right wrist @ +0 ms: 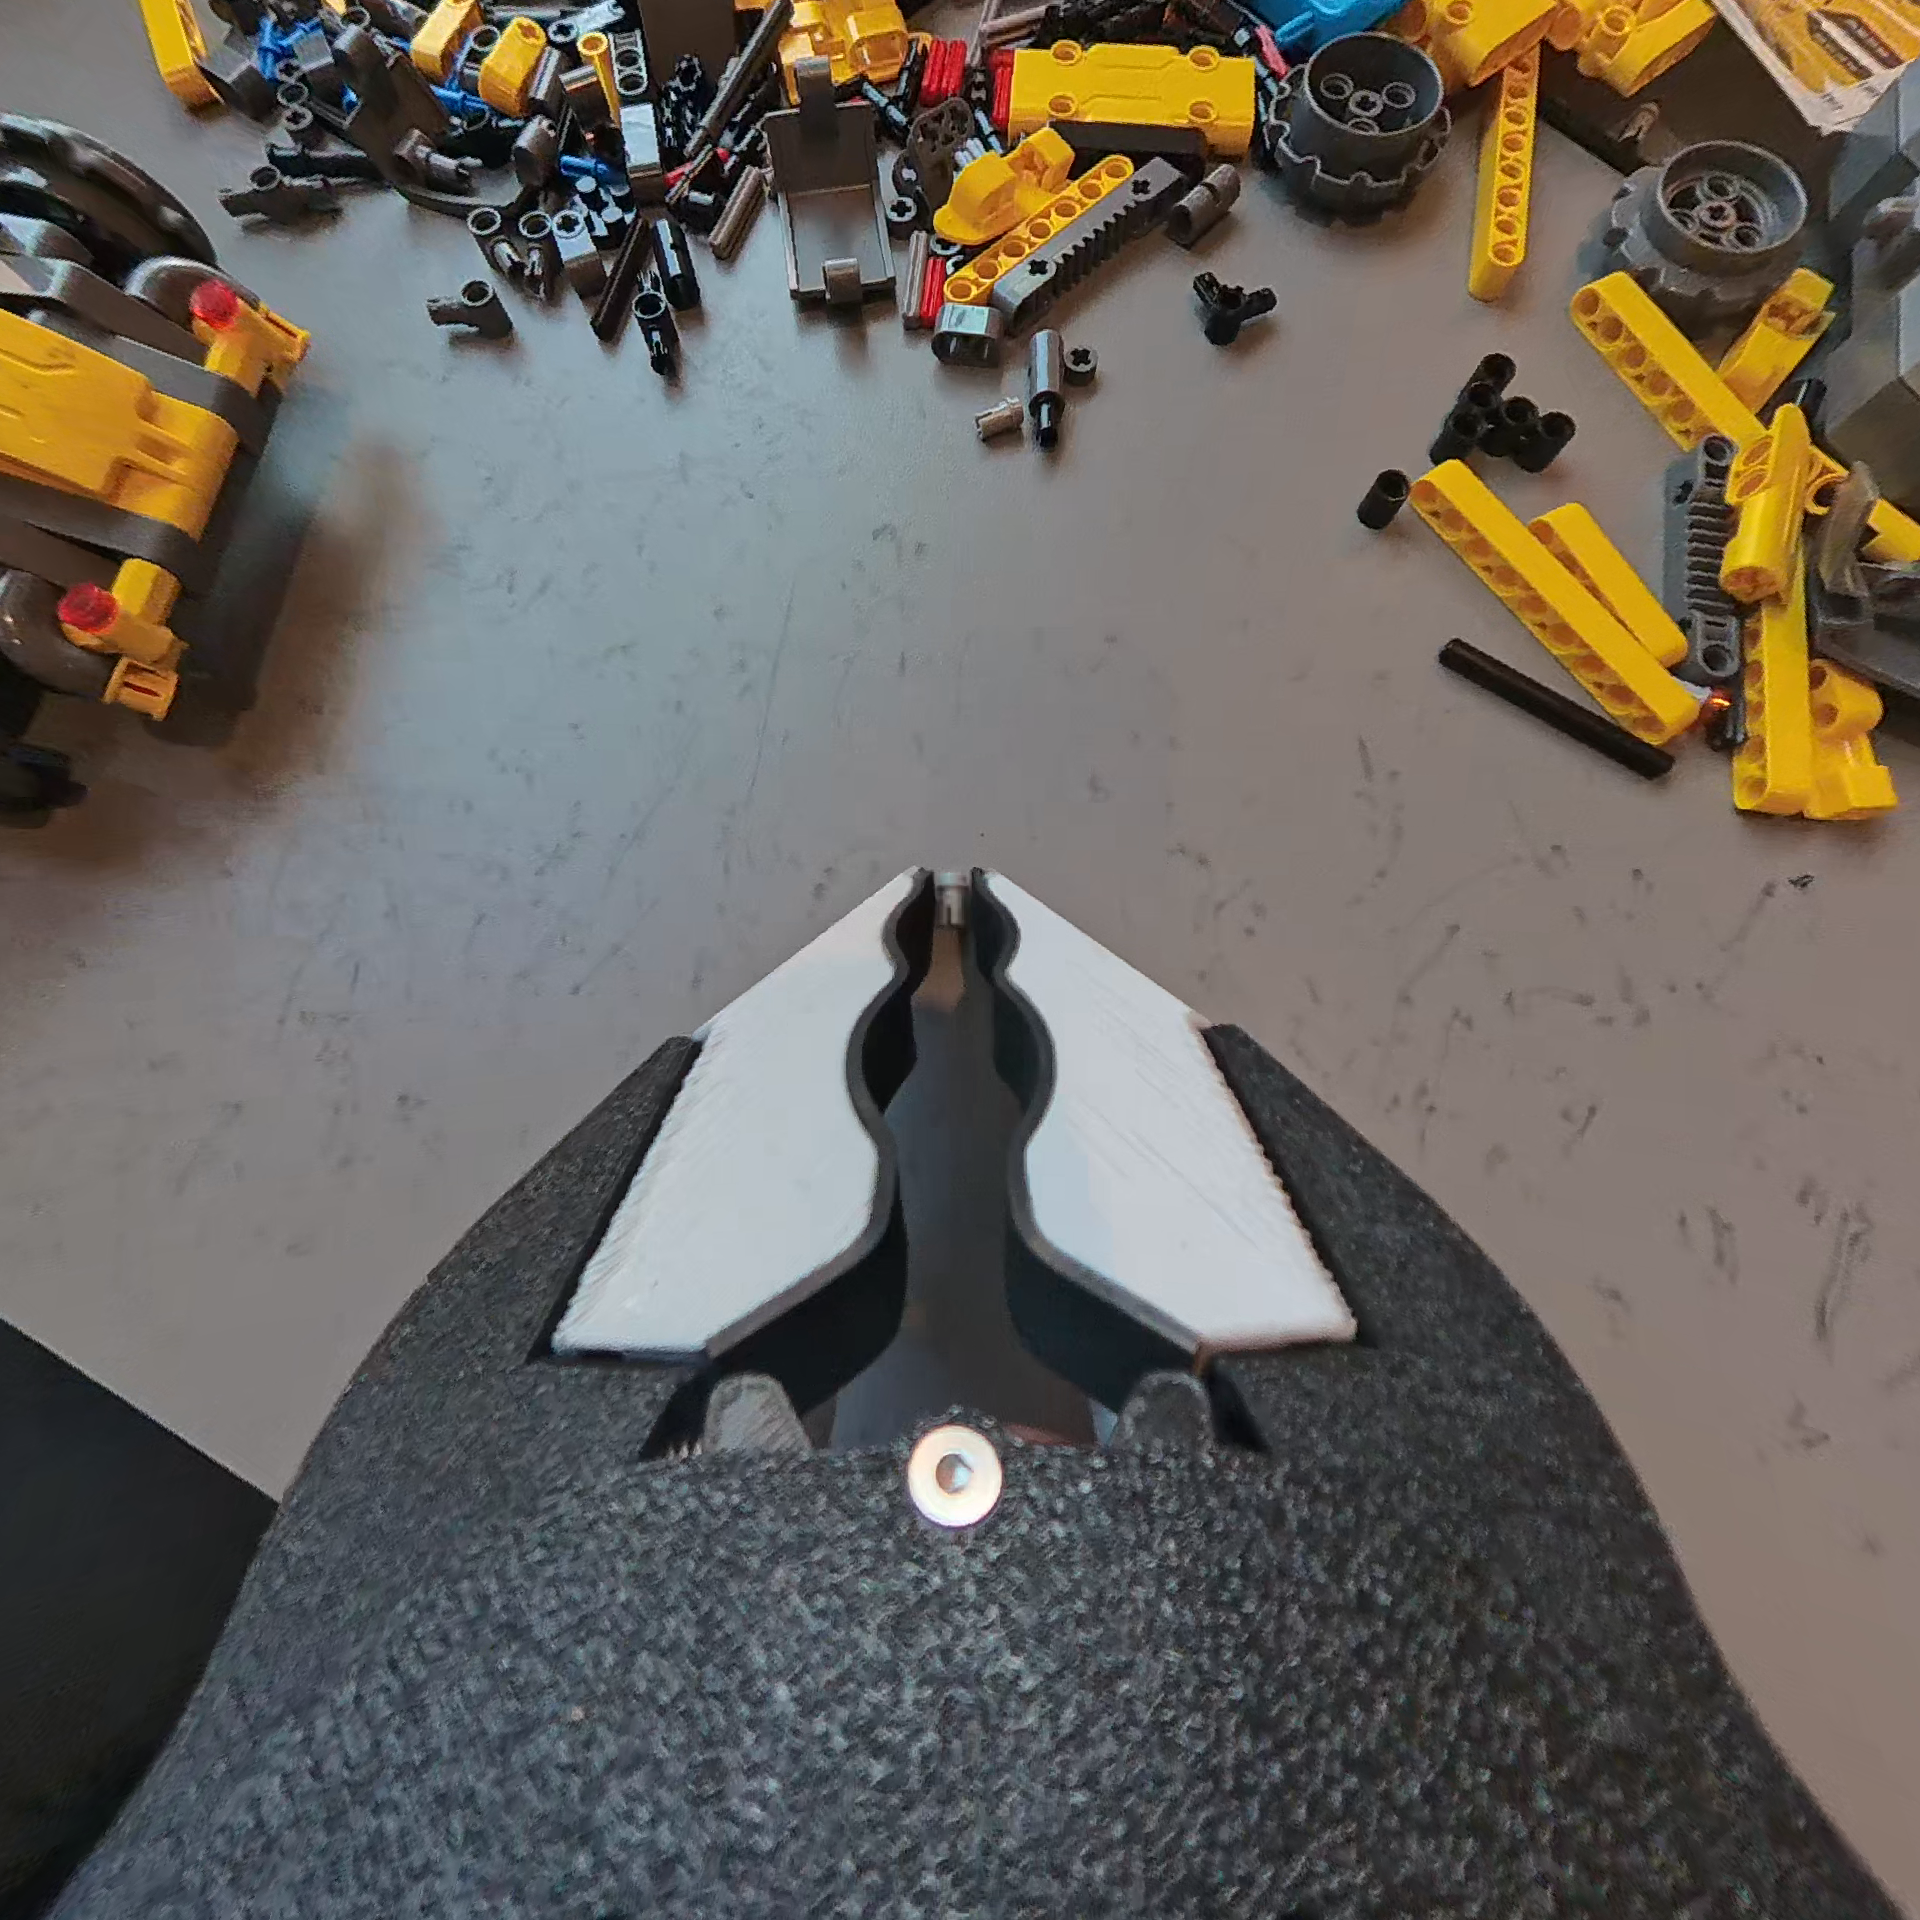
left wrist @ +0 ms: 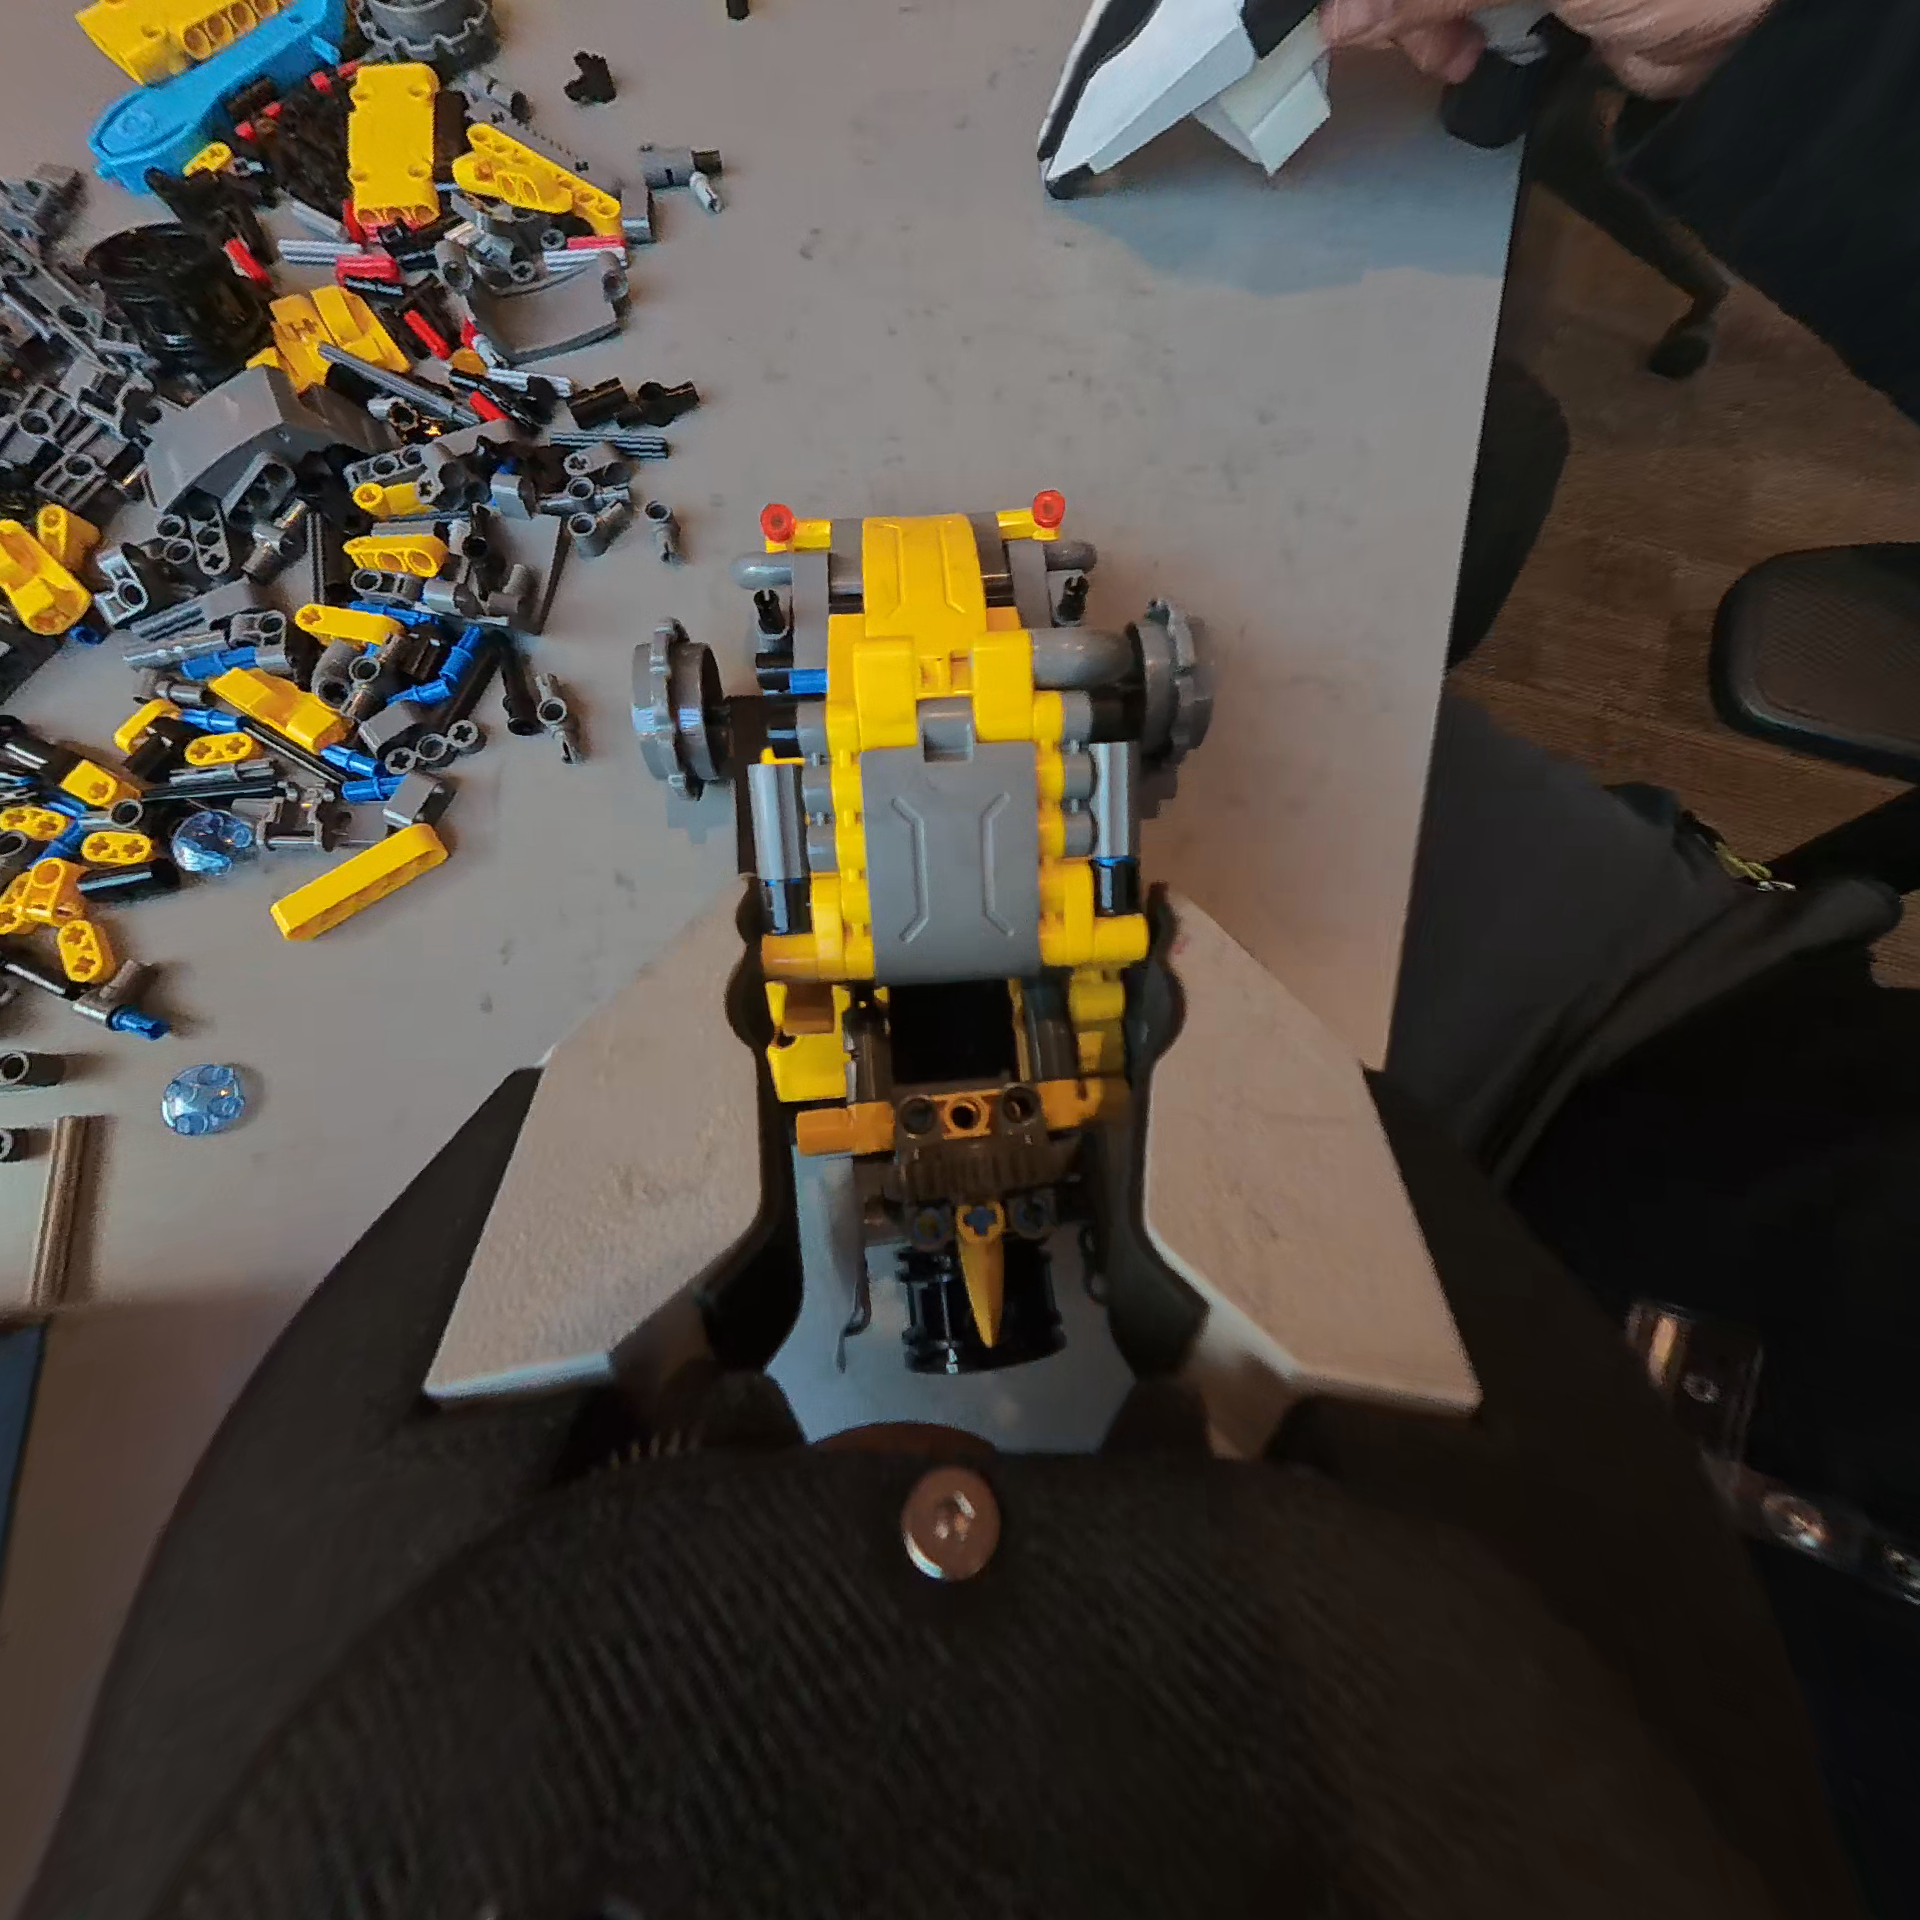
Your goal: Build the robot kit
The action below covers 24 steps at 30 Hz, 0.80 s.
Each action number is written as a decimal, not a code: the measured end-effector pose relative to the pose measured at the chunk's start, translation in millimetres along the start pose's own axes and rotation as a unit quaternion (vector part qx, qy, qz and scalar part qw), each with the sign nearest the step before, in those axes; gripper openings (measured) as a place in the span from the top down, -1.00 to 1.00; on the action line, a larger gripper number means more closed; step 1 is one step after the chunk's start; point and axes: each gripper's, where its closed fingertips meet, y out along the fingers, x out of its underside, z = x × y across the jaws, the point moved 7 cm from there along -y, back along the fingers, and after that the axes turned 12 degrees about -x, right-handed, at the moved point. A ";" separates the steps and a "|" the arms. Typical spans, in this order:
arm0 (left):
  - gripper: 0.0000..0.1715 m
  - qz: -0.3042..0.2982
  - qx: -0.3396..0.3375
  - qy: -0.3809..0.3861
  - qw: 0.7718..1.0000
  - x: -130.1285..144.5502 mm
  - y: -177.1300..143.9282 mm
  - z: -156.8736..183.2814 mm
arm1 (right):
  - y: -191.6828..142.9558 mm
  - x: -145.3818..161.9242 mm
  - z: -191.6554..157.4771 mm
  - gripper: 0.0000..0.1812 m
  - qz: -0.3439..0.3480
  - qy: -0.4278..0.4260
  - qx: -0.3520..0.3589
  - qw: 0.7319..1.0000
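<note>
Between the white fingers of the left gripper [left wrist: 951, 1039] sits a yellow-and-grey brick vehicle [left wrist: 925, 769], clamped at its rear, jaws spread wide around it. At 10 o'clock lies a loose parts pile [left wrist: 312, 520] on the grey table [left wrist: 1195, 416]. Nearly closed, the right gripper [right wrist: 951, 883] pinches a small grey pin [right wrist: 951, 896] — ridged plastic, tiny.
</note>
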 end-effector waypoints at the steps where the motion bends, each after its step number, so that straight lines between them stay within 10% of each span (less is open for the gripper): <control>1: 0.11 0.009 0.009 -0.002 1.000 0.2 -3.9 2.7 | -0.2 0.1 -0.2 0.86 0.001 0.000 -0.005 1.000; 14: 0.19 0.212 -0.049 -0.103 0.971 42.9 -112.2 15.0 | -71.7 -2.7 -7.7 0.73 0.227 -0.003 -0.058 0.972; 24: 0.27 0.194 -0.032 -0.144 0.970 88.1 -92.5 28.1 | -42.8 22.7 28.3 1.00 0.055 0.050 -0.008 0.997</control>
